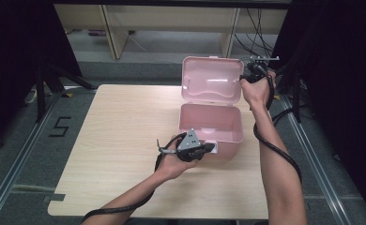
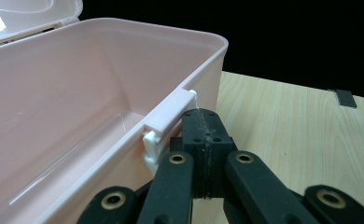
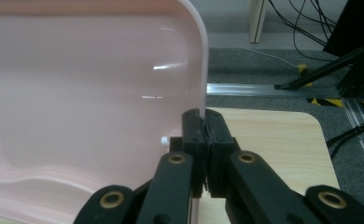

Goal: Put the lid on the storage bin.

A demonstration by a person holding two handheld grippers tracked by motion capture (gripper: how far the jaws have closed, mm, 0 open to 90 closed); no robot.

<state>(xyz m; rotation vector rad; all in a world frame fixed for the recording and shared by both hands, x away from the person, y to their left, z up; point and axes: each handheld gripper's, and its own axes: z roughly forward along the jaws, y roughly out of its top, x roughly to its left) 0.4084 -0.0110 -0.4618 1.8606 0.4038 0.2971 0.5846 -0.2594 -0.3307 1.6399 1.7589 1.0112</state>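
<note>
Left hand-held gripper (image 1: pixel 211 148): jaws closed tight, pads together w/ nothing visible between them; tips sit just beside the white latch (image 2: pixel 168 122) on the front wall of the pink box (image 1: pixel 228 136) (touching or a hair apart, can't tell).
Right hand-held gripper (image 1: pixel 245 78): jaws shut, right at the lid's side edge; in the right gripper view the lid rim seems to run just left of the tips, so can't tell if the pads pinch it or only rest against it.
Pink box: open, sits on the tabletop (image 1: pixel 120 131) directly ahead of the left hand-held gripper; inside looks bare as far as seen.
Lid (image 1: pixel 211 79): raised upright, hinged at the box's rear wall, inner face toward the person; just left of the right hand-held gripper.
Hands: left hand (image 1: pixel 174 164) low, near the box's front; right hand (image 1: pixel 257 91) raised beside the lid (the two well apart).
Cables: black, trail back along each forearm.
</note>
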